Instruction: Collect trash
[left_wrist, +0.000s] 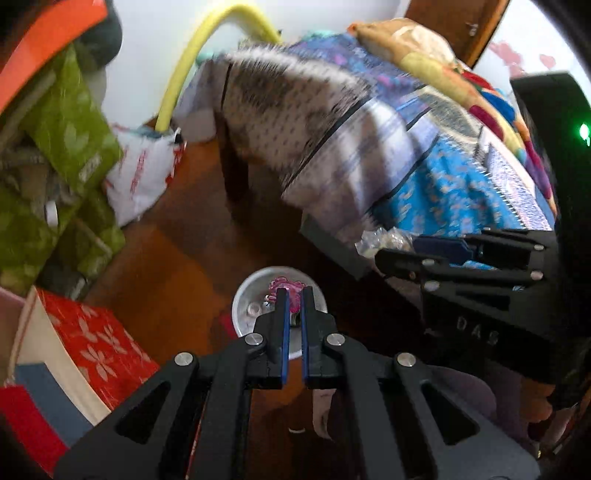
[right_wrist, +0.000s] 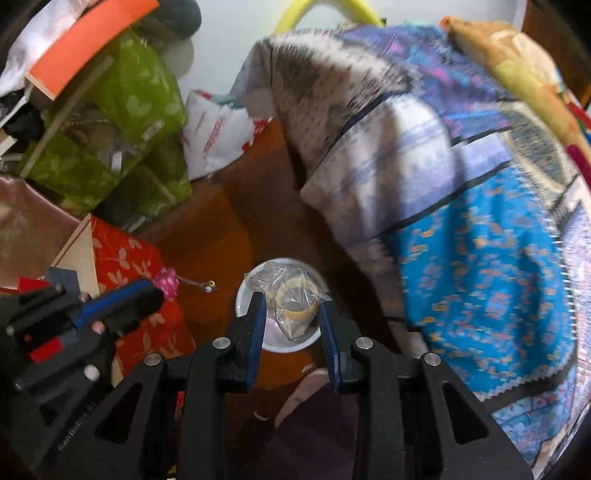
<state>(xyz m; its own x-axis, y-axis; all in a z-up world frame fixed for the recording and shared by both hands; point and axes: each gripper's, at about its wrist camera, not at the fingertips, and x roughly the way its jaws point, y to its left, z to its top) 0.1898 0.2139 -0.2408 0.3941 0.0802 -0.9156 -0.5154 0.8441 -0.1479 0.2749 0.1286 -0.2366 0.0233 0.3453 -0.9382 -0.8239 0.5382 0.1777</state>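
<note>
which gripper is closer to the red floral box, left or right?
Left. The left gripper, holding a pink trinket, overlaps the red floral box in the right wrist view. The right gripper, holding a clear plastic bag, hangs over the white bin.

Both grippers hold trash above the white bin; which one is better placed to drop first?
Right, probably: its gripper holds the plastic bag over the white bin. The left gripper also looks close.

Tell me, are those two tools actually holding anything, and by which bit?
Yes. The left tool pinches a pink tinsel piece by one end. The right tool grips a clear plastic bag by its sides, above the white bin.
</note>
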